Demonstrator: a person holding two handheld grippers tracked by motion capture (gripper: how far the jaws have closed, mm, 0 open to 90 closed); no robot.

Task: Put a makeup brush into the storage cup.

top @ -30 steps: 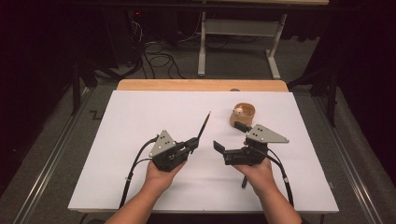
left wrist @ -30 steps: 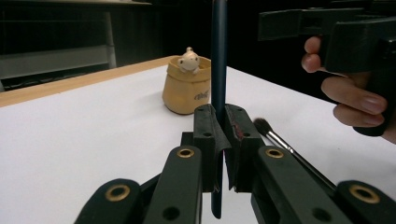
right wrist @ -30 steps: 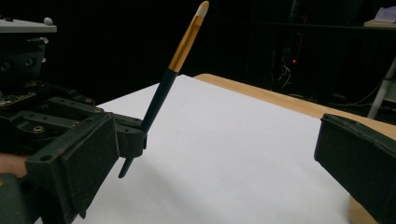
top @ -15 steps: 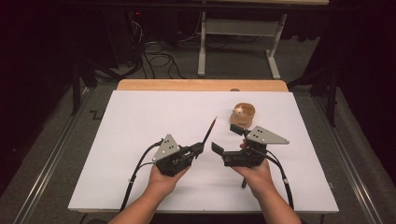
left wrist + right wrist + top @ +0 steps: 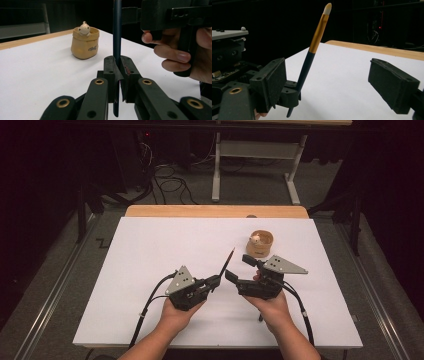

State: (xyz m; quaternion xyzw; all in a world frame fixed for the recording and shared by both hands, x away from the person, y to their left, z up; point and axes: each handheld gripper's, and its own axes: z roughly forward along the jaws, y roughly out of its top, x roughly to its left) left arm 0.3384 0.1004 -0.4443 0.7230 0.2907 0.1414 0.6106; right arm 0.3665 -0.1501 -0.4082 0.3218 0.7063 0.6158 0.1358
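Two grippers hang low over the white table [image 5: 150, 270], side by side near the person's edge. Left gripper [image 5: 216, 281]: jaws clamped tight on a brush [image 5: 227, 263], gripped low on its dark handle, a short stub poking out below the pads. Brush's long axis runs up and away from the left hand, tilted toward the far right, gold ferrule and pale tip uppermost.

Right gripper [image 5: 239, 266]: jaws apart, nothing between the pads, though they have just been closing a little. In the right gripper view the brush [image 5: 312, 57] stands just beside the near jaw, outside the gap, leaning across the frame. Right hand is the free one and sits nearest the shaft; my read is that any handover turns on sliding those open jaws sideways so the shaft falls between them, above the left grip.

Farther right, a small tan pot [image 5: 261, 243] with a figurine inside stands just beyond the right gripper, untouched.
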